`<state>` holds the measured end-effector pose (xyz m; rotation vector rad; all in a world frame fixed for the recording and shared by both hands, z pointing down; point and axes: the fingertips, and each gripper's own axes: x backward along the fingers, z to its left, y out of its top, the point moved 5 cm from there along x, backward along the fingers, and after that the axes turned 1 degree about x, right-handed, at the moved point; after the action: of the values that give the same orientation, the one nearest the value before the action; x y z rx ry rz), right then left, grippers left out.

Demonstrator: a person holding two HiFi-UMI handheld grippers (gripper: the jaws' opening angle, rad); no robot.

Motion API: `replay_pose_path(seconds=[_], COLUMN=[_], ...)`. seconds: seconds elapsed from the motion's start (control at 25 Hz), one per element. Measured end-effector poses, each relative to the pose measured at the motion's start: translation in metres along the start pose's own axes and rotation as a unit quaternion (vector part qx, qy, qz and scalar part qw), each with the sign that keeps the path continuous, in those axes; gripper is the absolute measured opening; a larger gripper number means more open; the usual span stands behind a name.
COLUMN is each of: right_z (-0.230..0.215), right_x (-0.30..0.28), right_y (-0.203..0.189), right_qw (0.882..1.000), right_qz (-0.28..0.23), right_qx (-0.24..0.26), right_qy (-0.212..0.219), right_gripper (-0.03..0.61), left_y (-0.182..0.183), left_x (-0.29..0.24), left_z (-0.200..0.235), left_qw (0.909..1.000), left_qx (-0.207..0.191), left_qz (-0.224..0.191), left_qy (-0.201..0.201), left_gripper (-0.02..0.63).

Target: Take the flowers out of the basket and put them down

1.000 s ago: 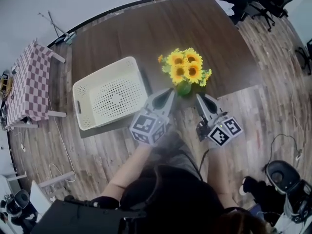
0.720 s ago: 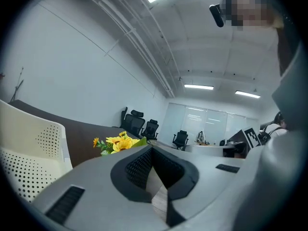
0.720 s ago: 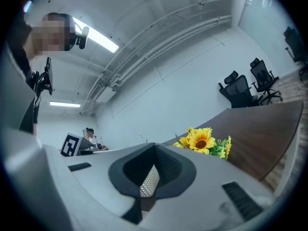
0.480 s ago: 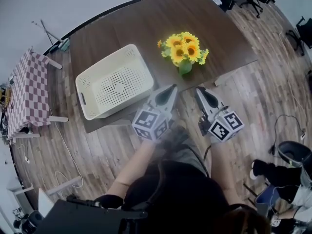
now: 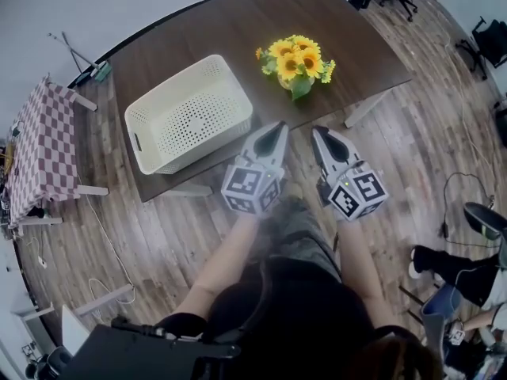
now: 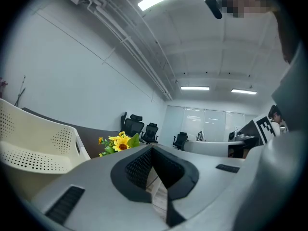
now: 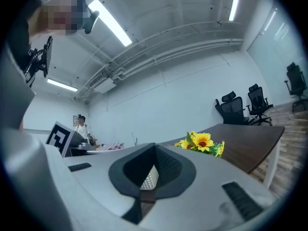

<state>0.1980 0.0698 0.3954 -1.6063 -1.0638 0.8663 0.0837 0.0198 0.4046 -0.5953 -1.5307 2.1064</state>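
Left tongs [image 5: 278, 127] and right tongs [image 5: 318, 131] were both pressed together and empty, off the table [image 5: 238, 30] edge, with the flowers [image 5: 295, 60] standing on it ahead, roughly midway between them, outside the basket [image 5: 170, 81].

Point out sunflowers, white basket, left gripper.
sunflowers [image 5: 306, 60], head view, yellow bloom
white basket [image 5: 136, 133], head view, left wall
left gripper [image 5: 277, 129], head view, closed jaw tips
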Motion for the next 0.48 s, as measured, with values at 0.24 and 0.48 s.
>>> replay_pose_path(seconds=[0.24,0.48], right_z=[0.015,0.017], right_x=[0.014,0.027], right_y=[-0.003,-0.006], right_qw=[1.0,1.0], right_qz=[-0.007,-0.009], right_qx=[0.018,0.017], right_qy=[-0.009,-0.009], right_gripper=[0.001,0.002], left_y=[-0.004,-0.01], left_x=[0.012,0.019], left_z=[-0.007,-0.022], left_qw=[0.9999,0.9999], left_qx=[0.002,-0.007], left_qz=[-0.009,-0.006], left_qy=[0.007,0.004], left_gripper=[0.0,0.0])
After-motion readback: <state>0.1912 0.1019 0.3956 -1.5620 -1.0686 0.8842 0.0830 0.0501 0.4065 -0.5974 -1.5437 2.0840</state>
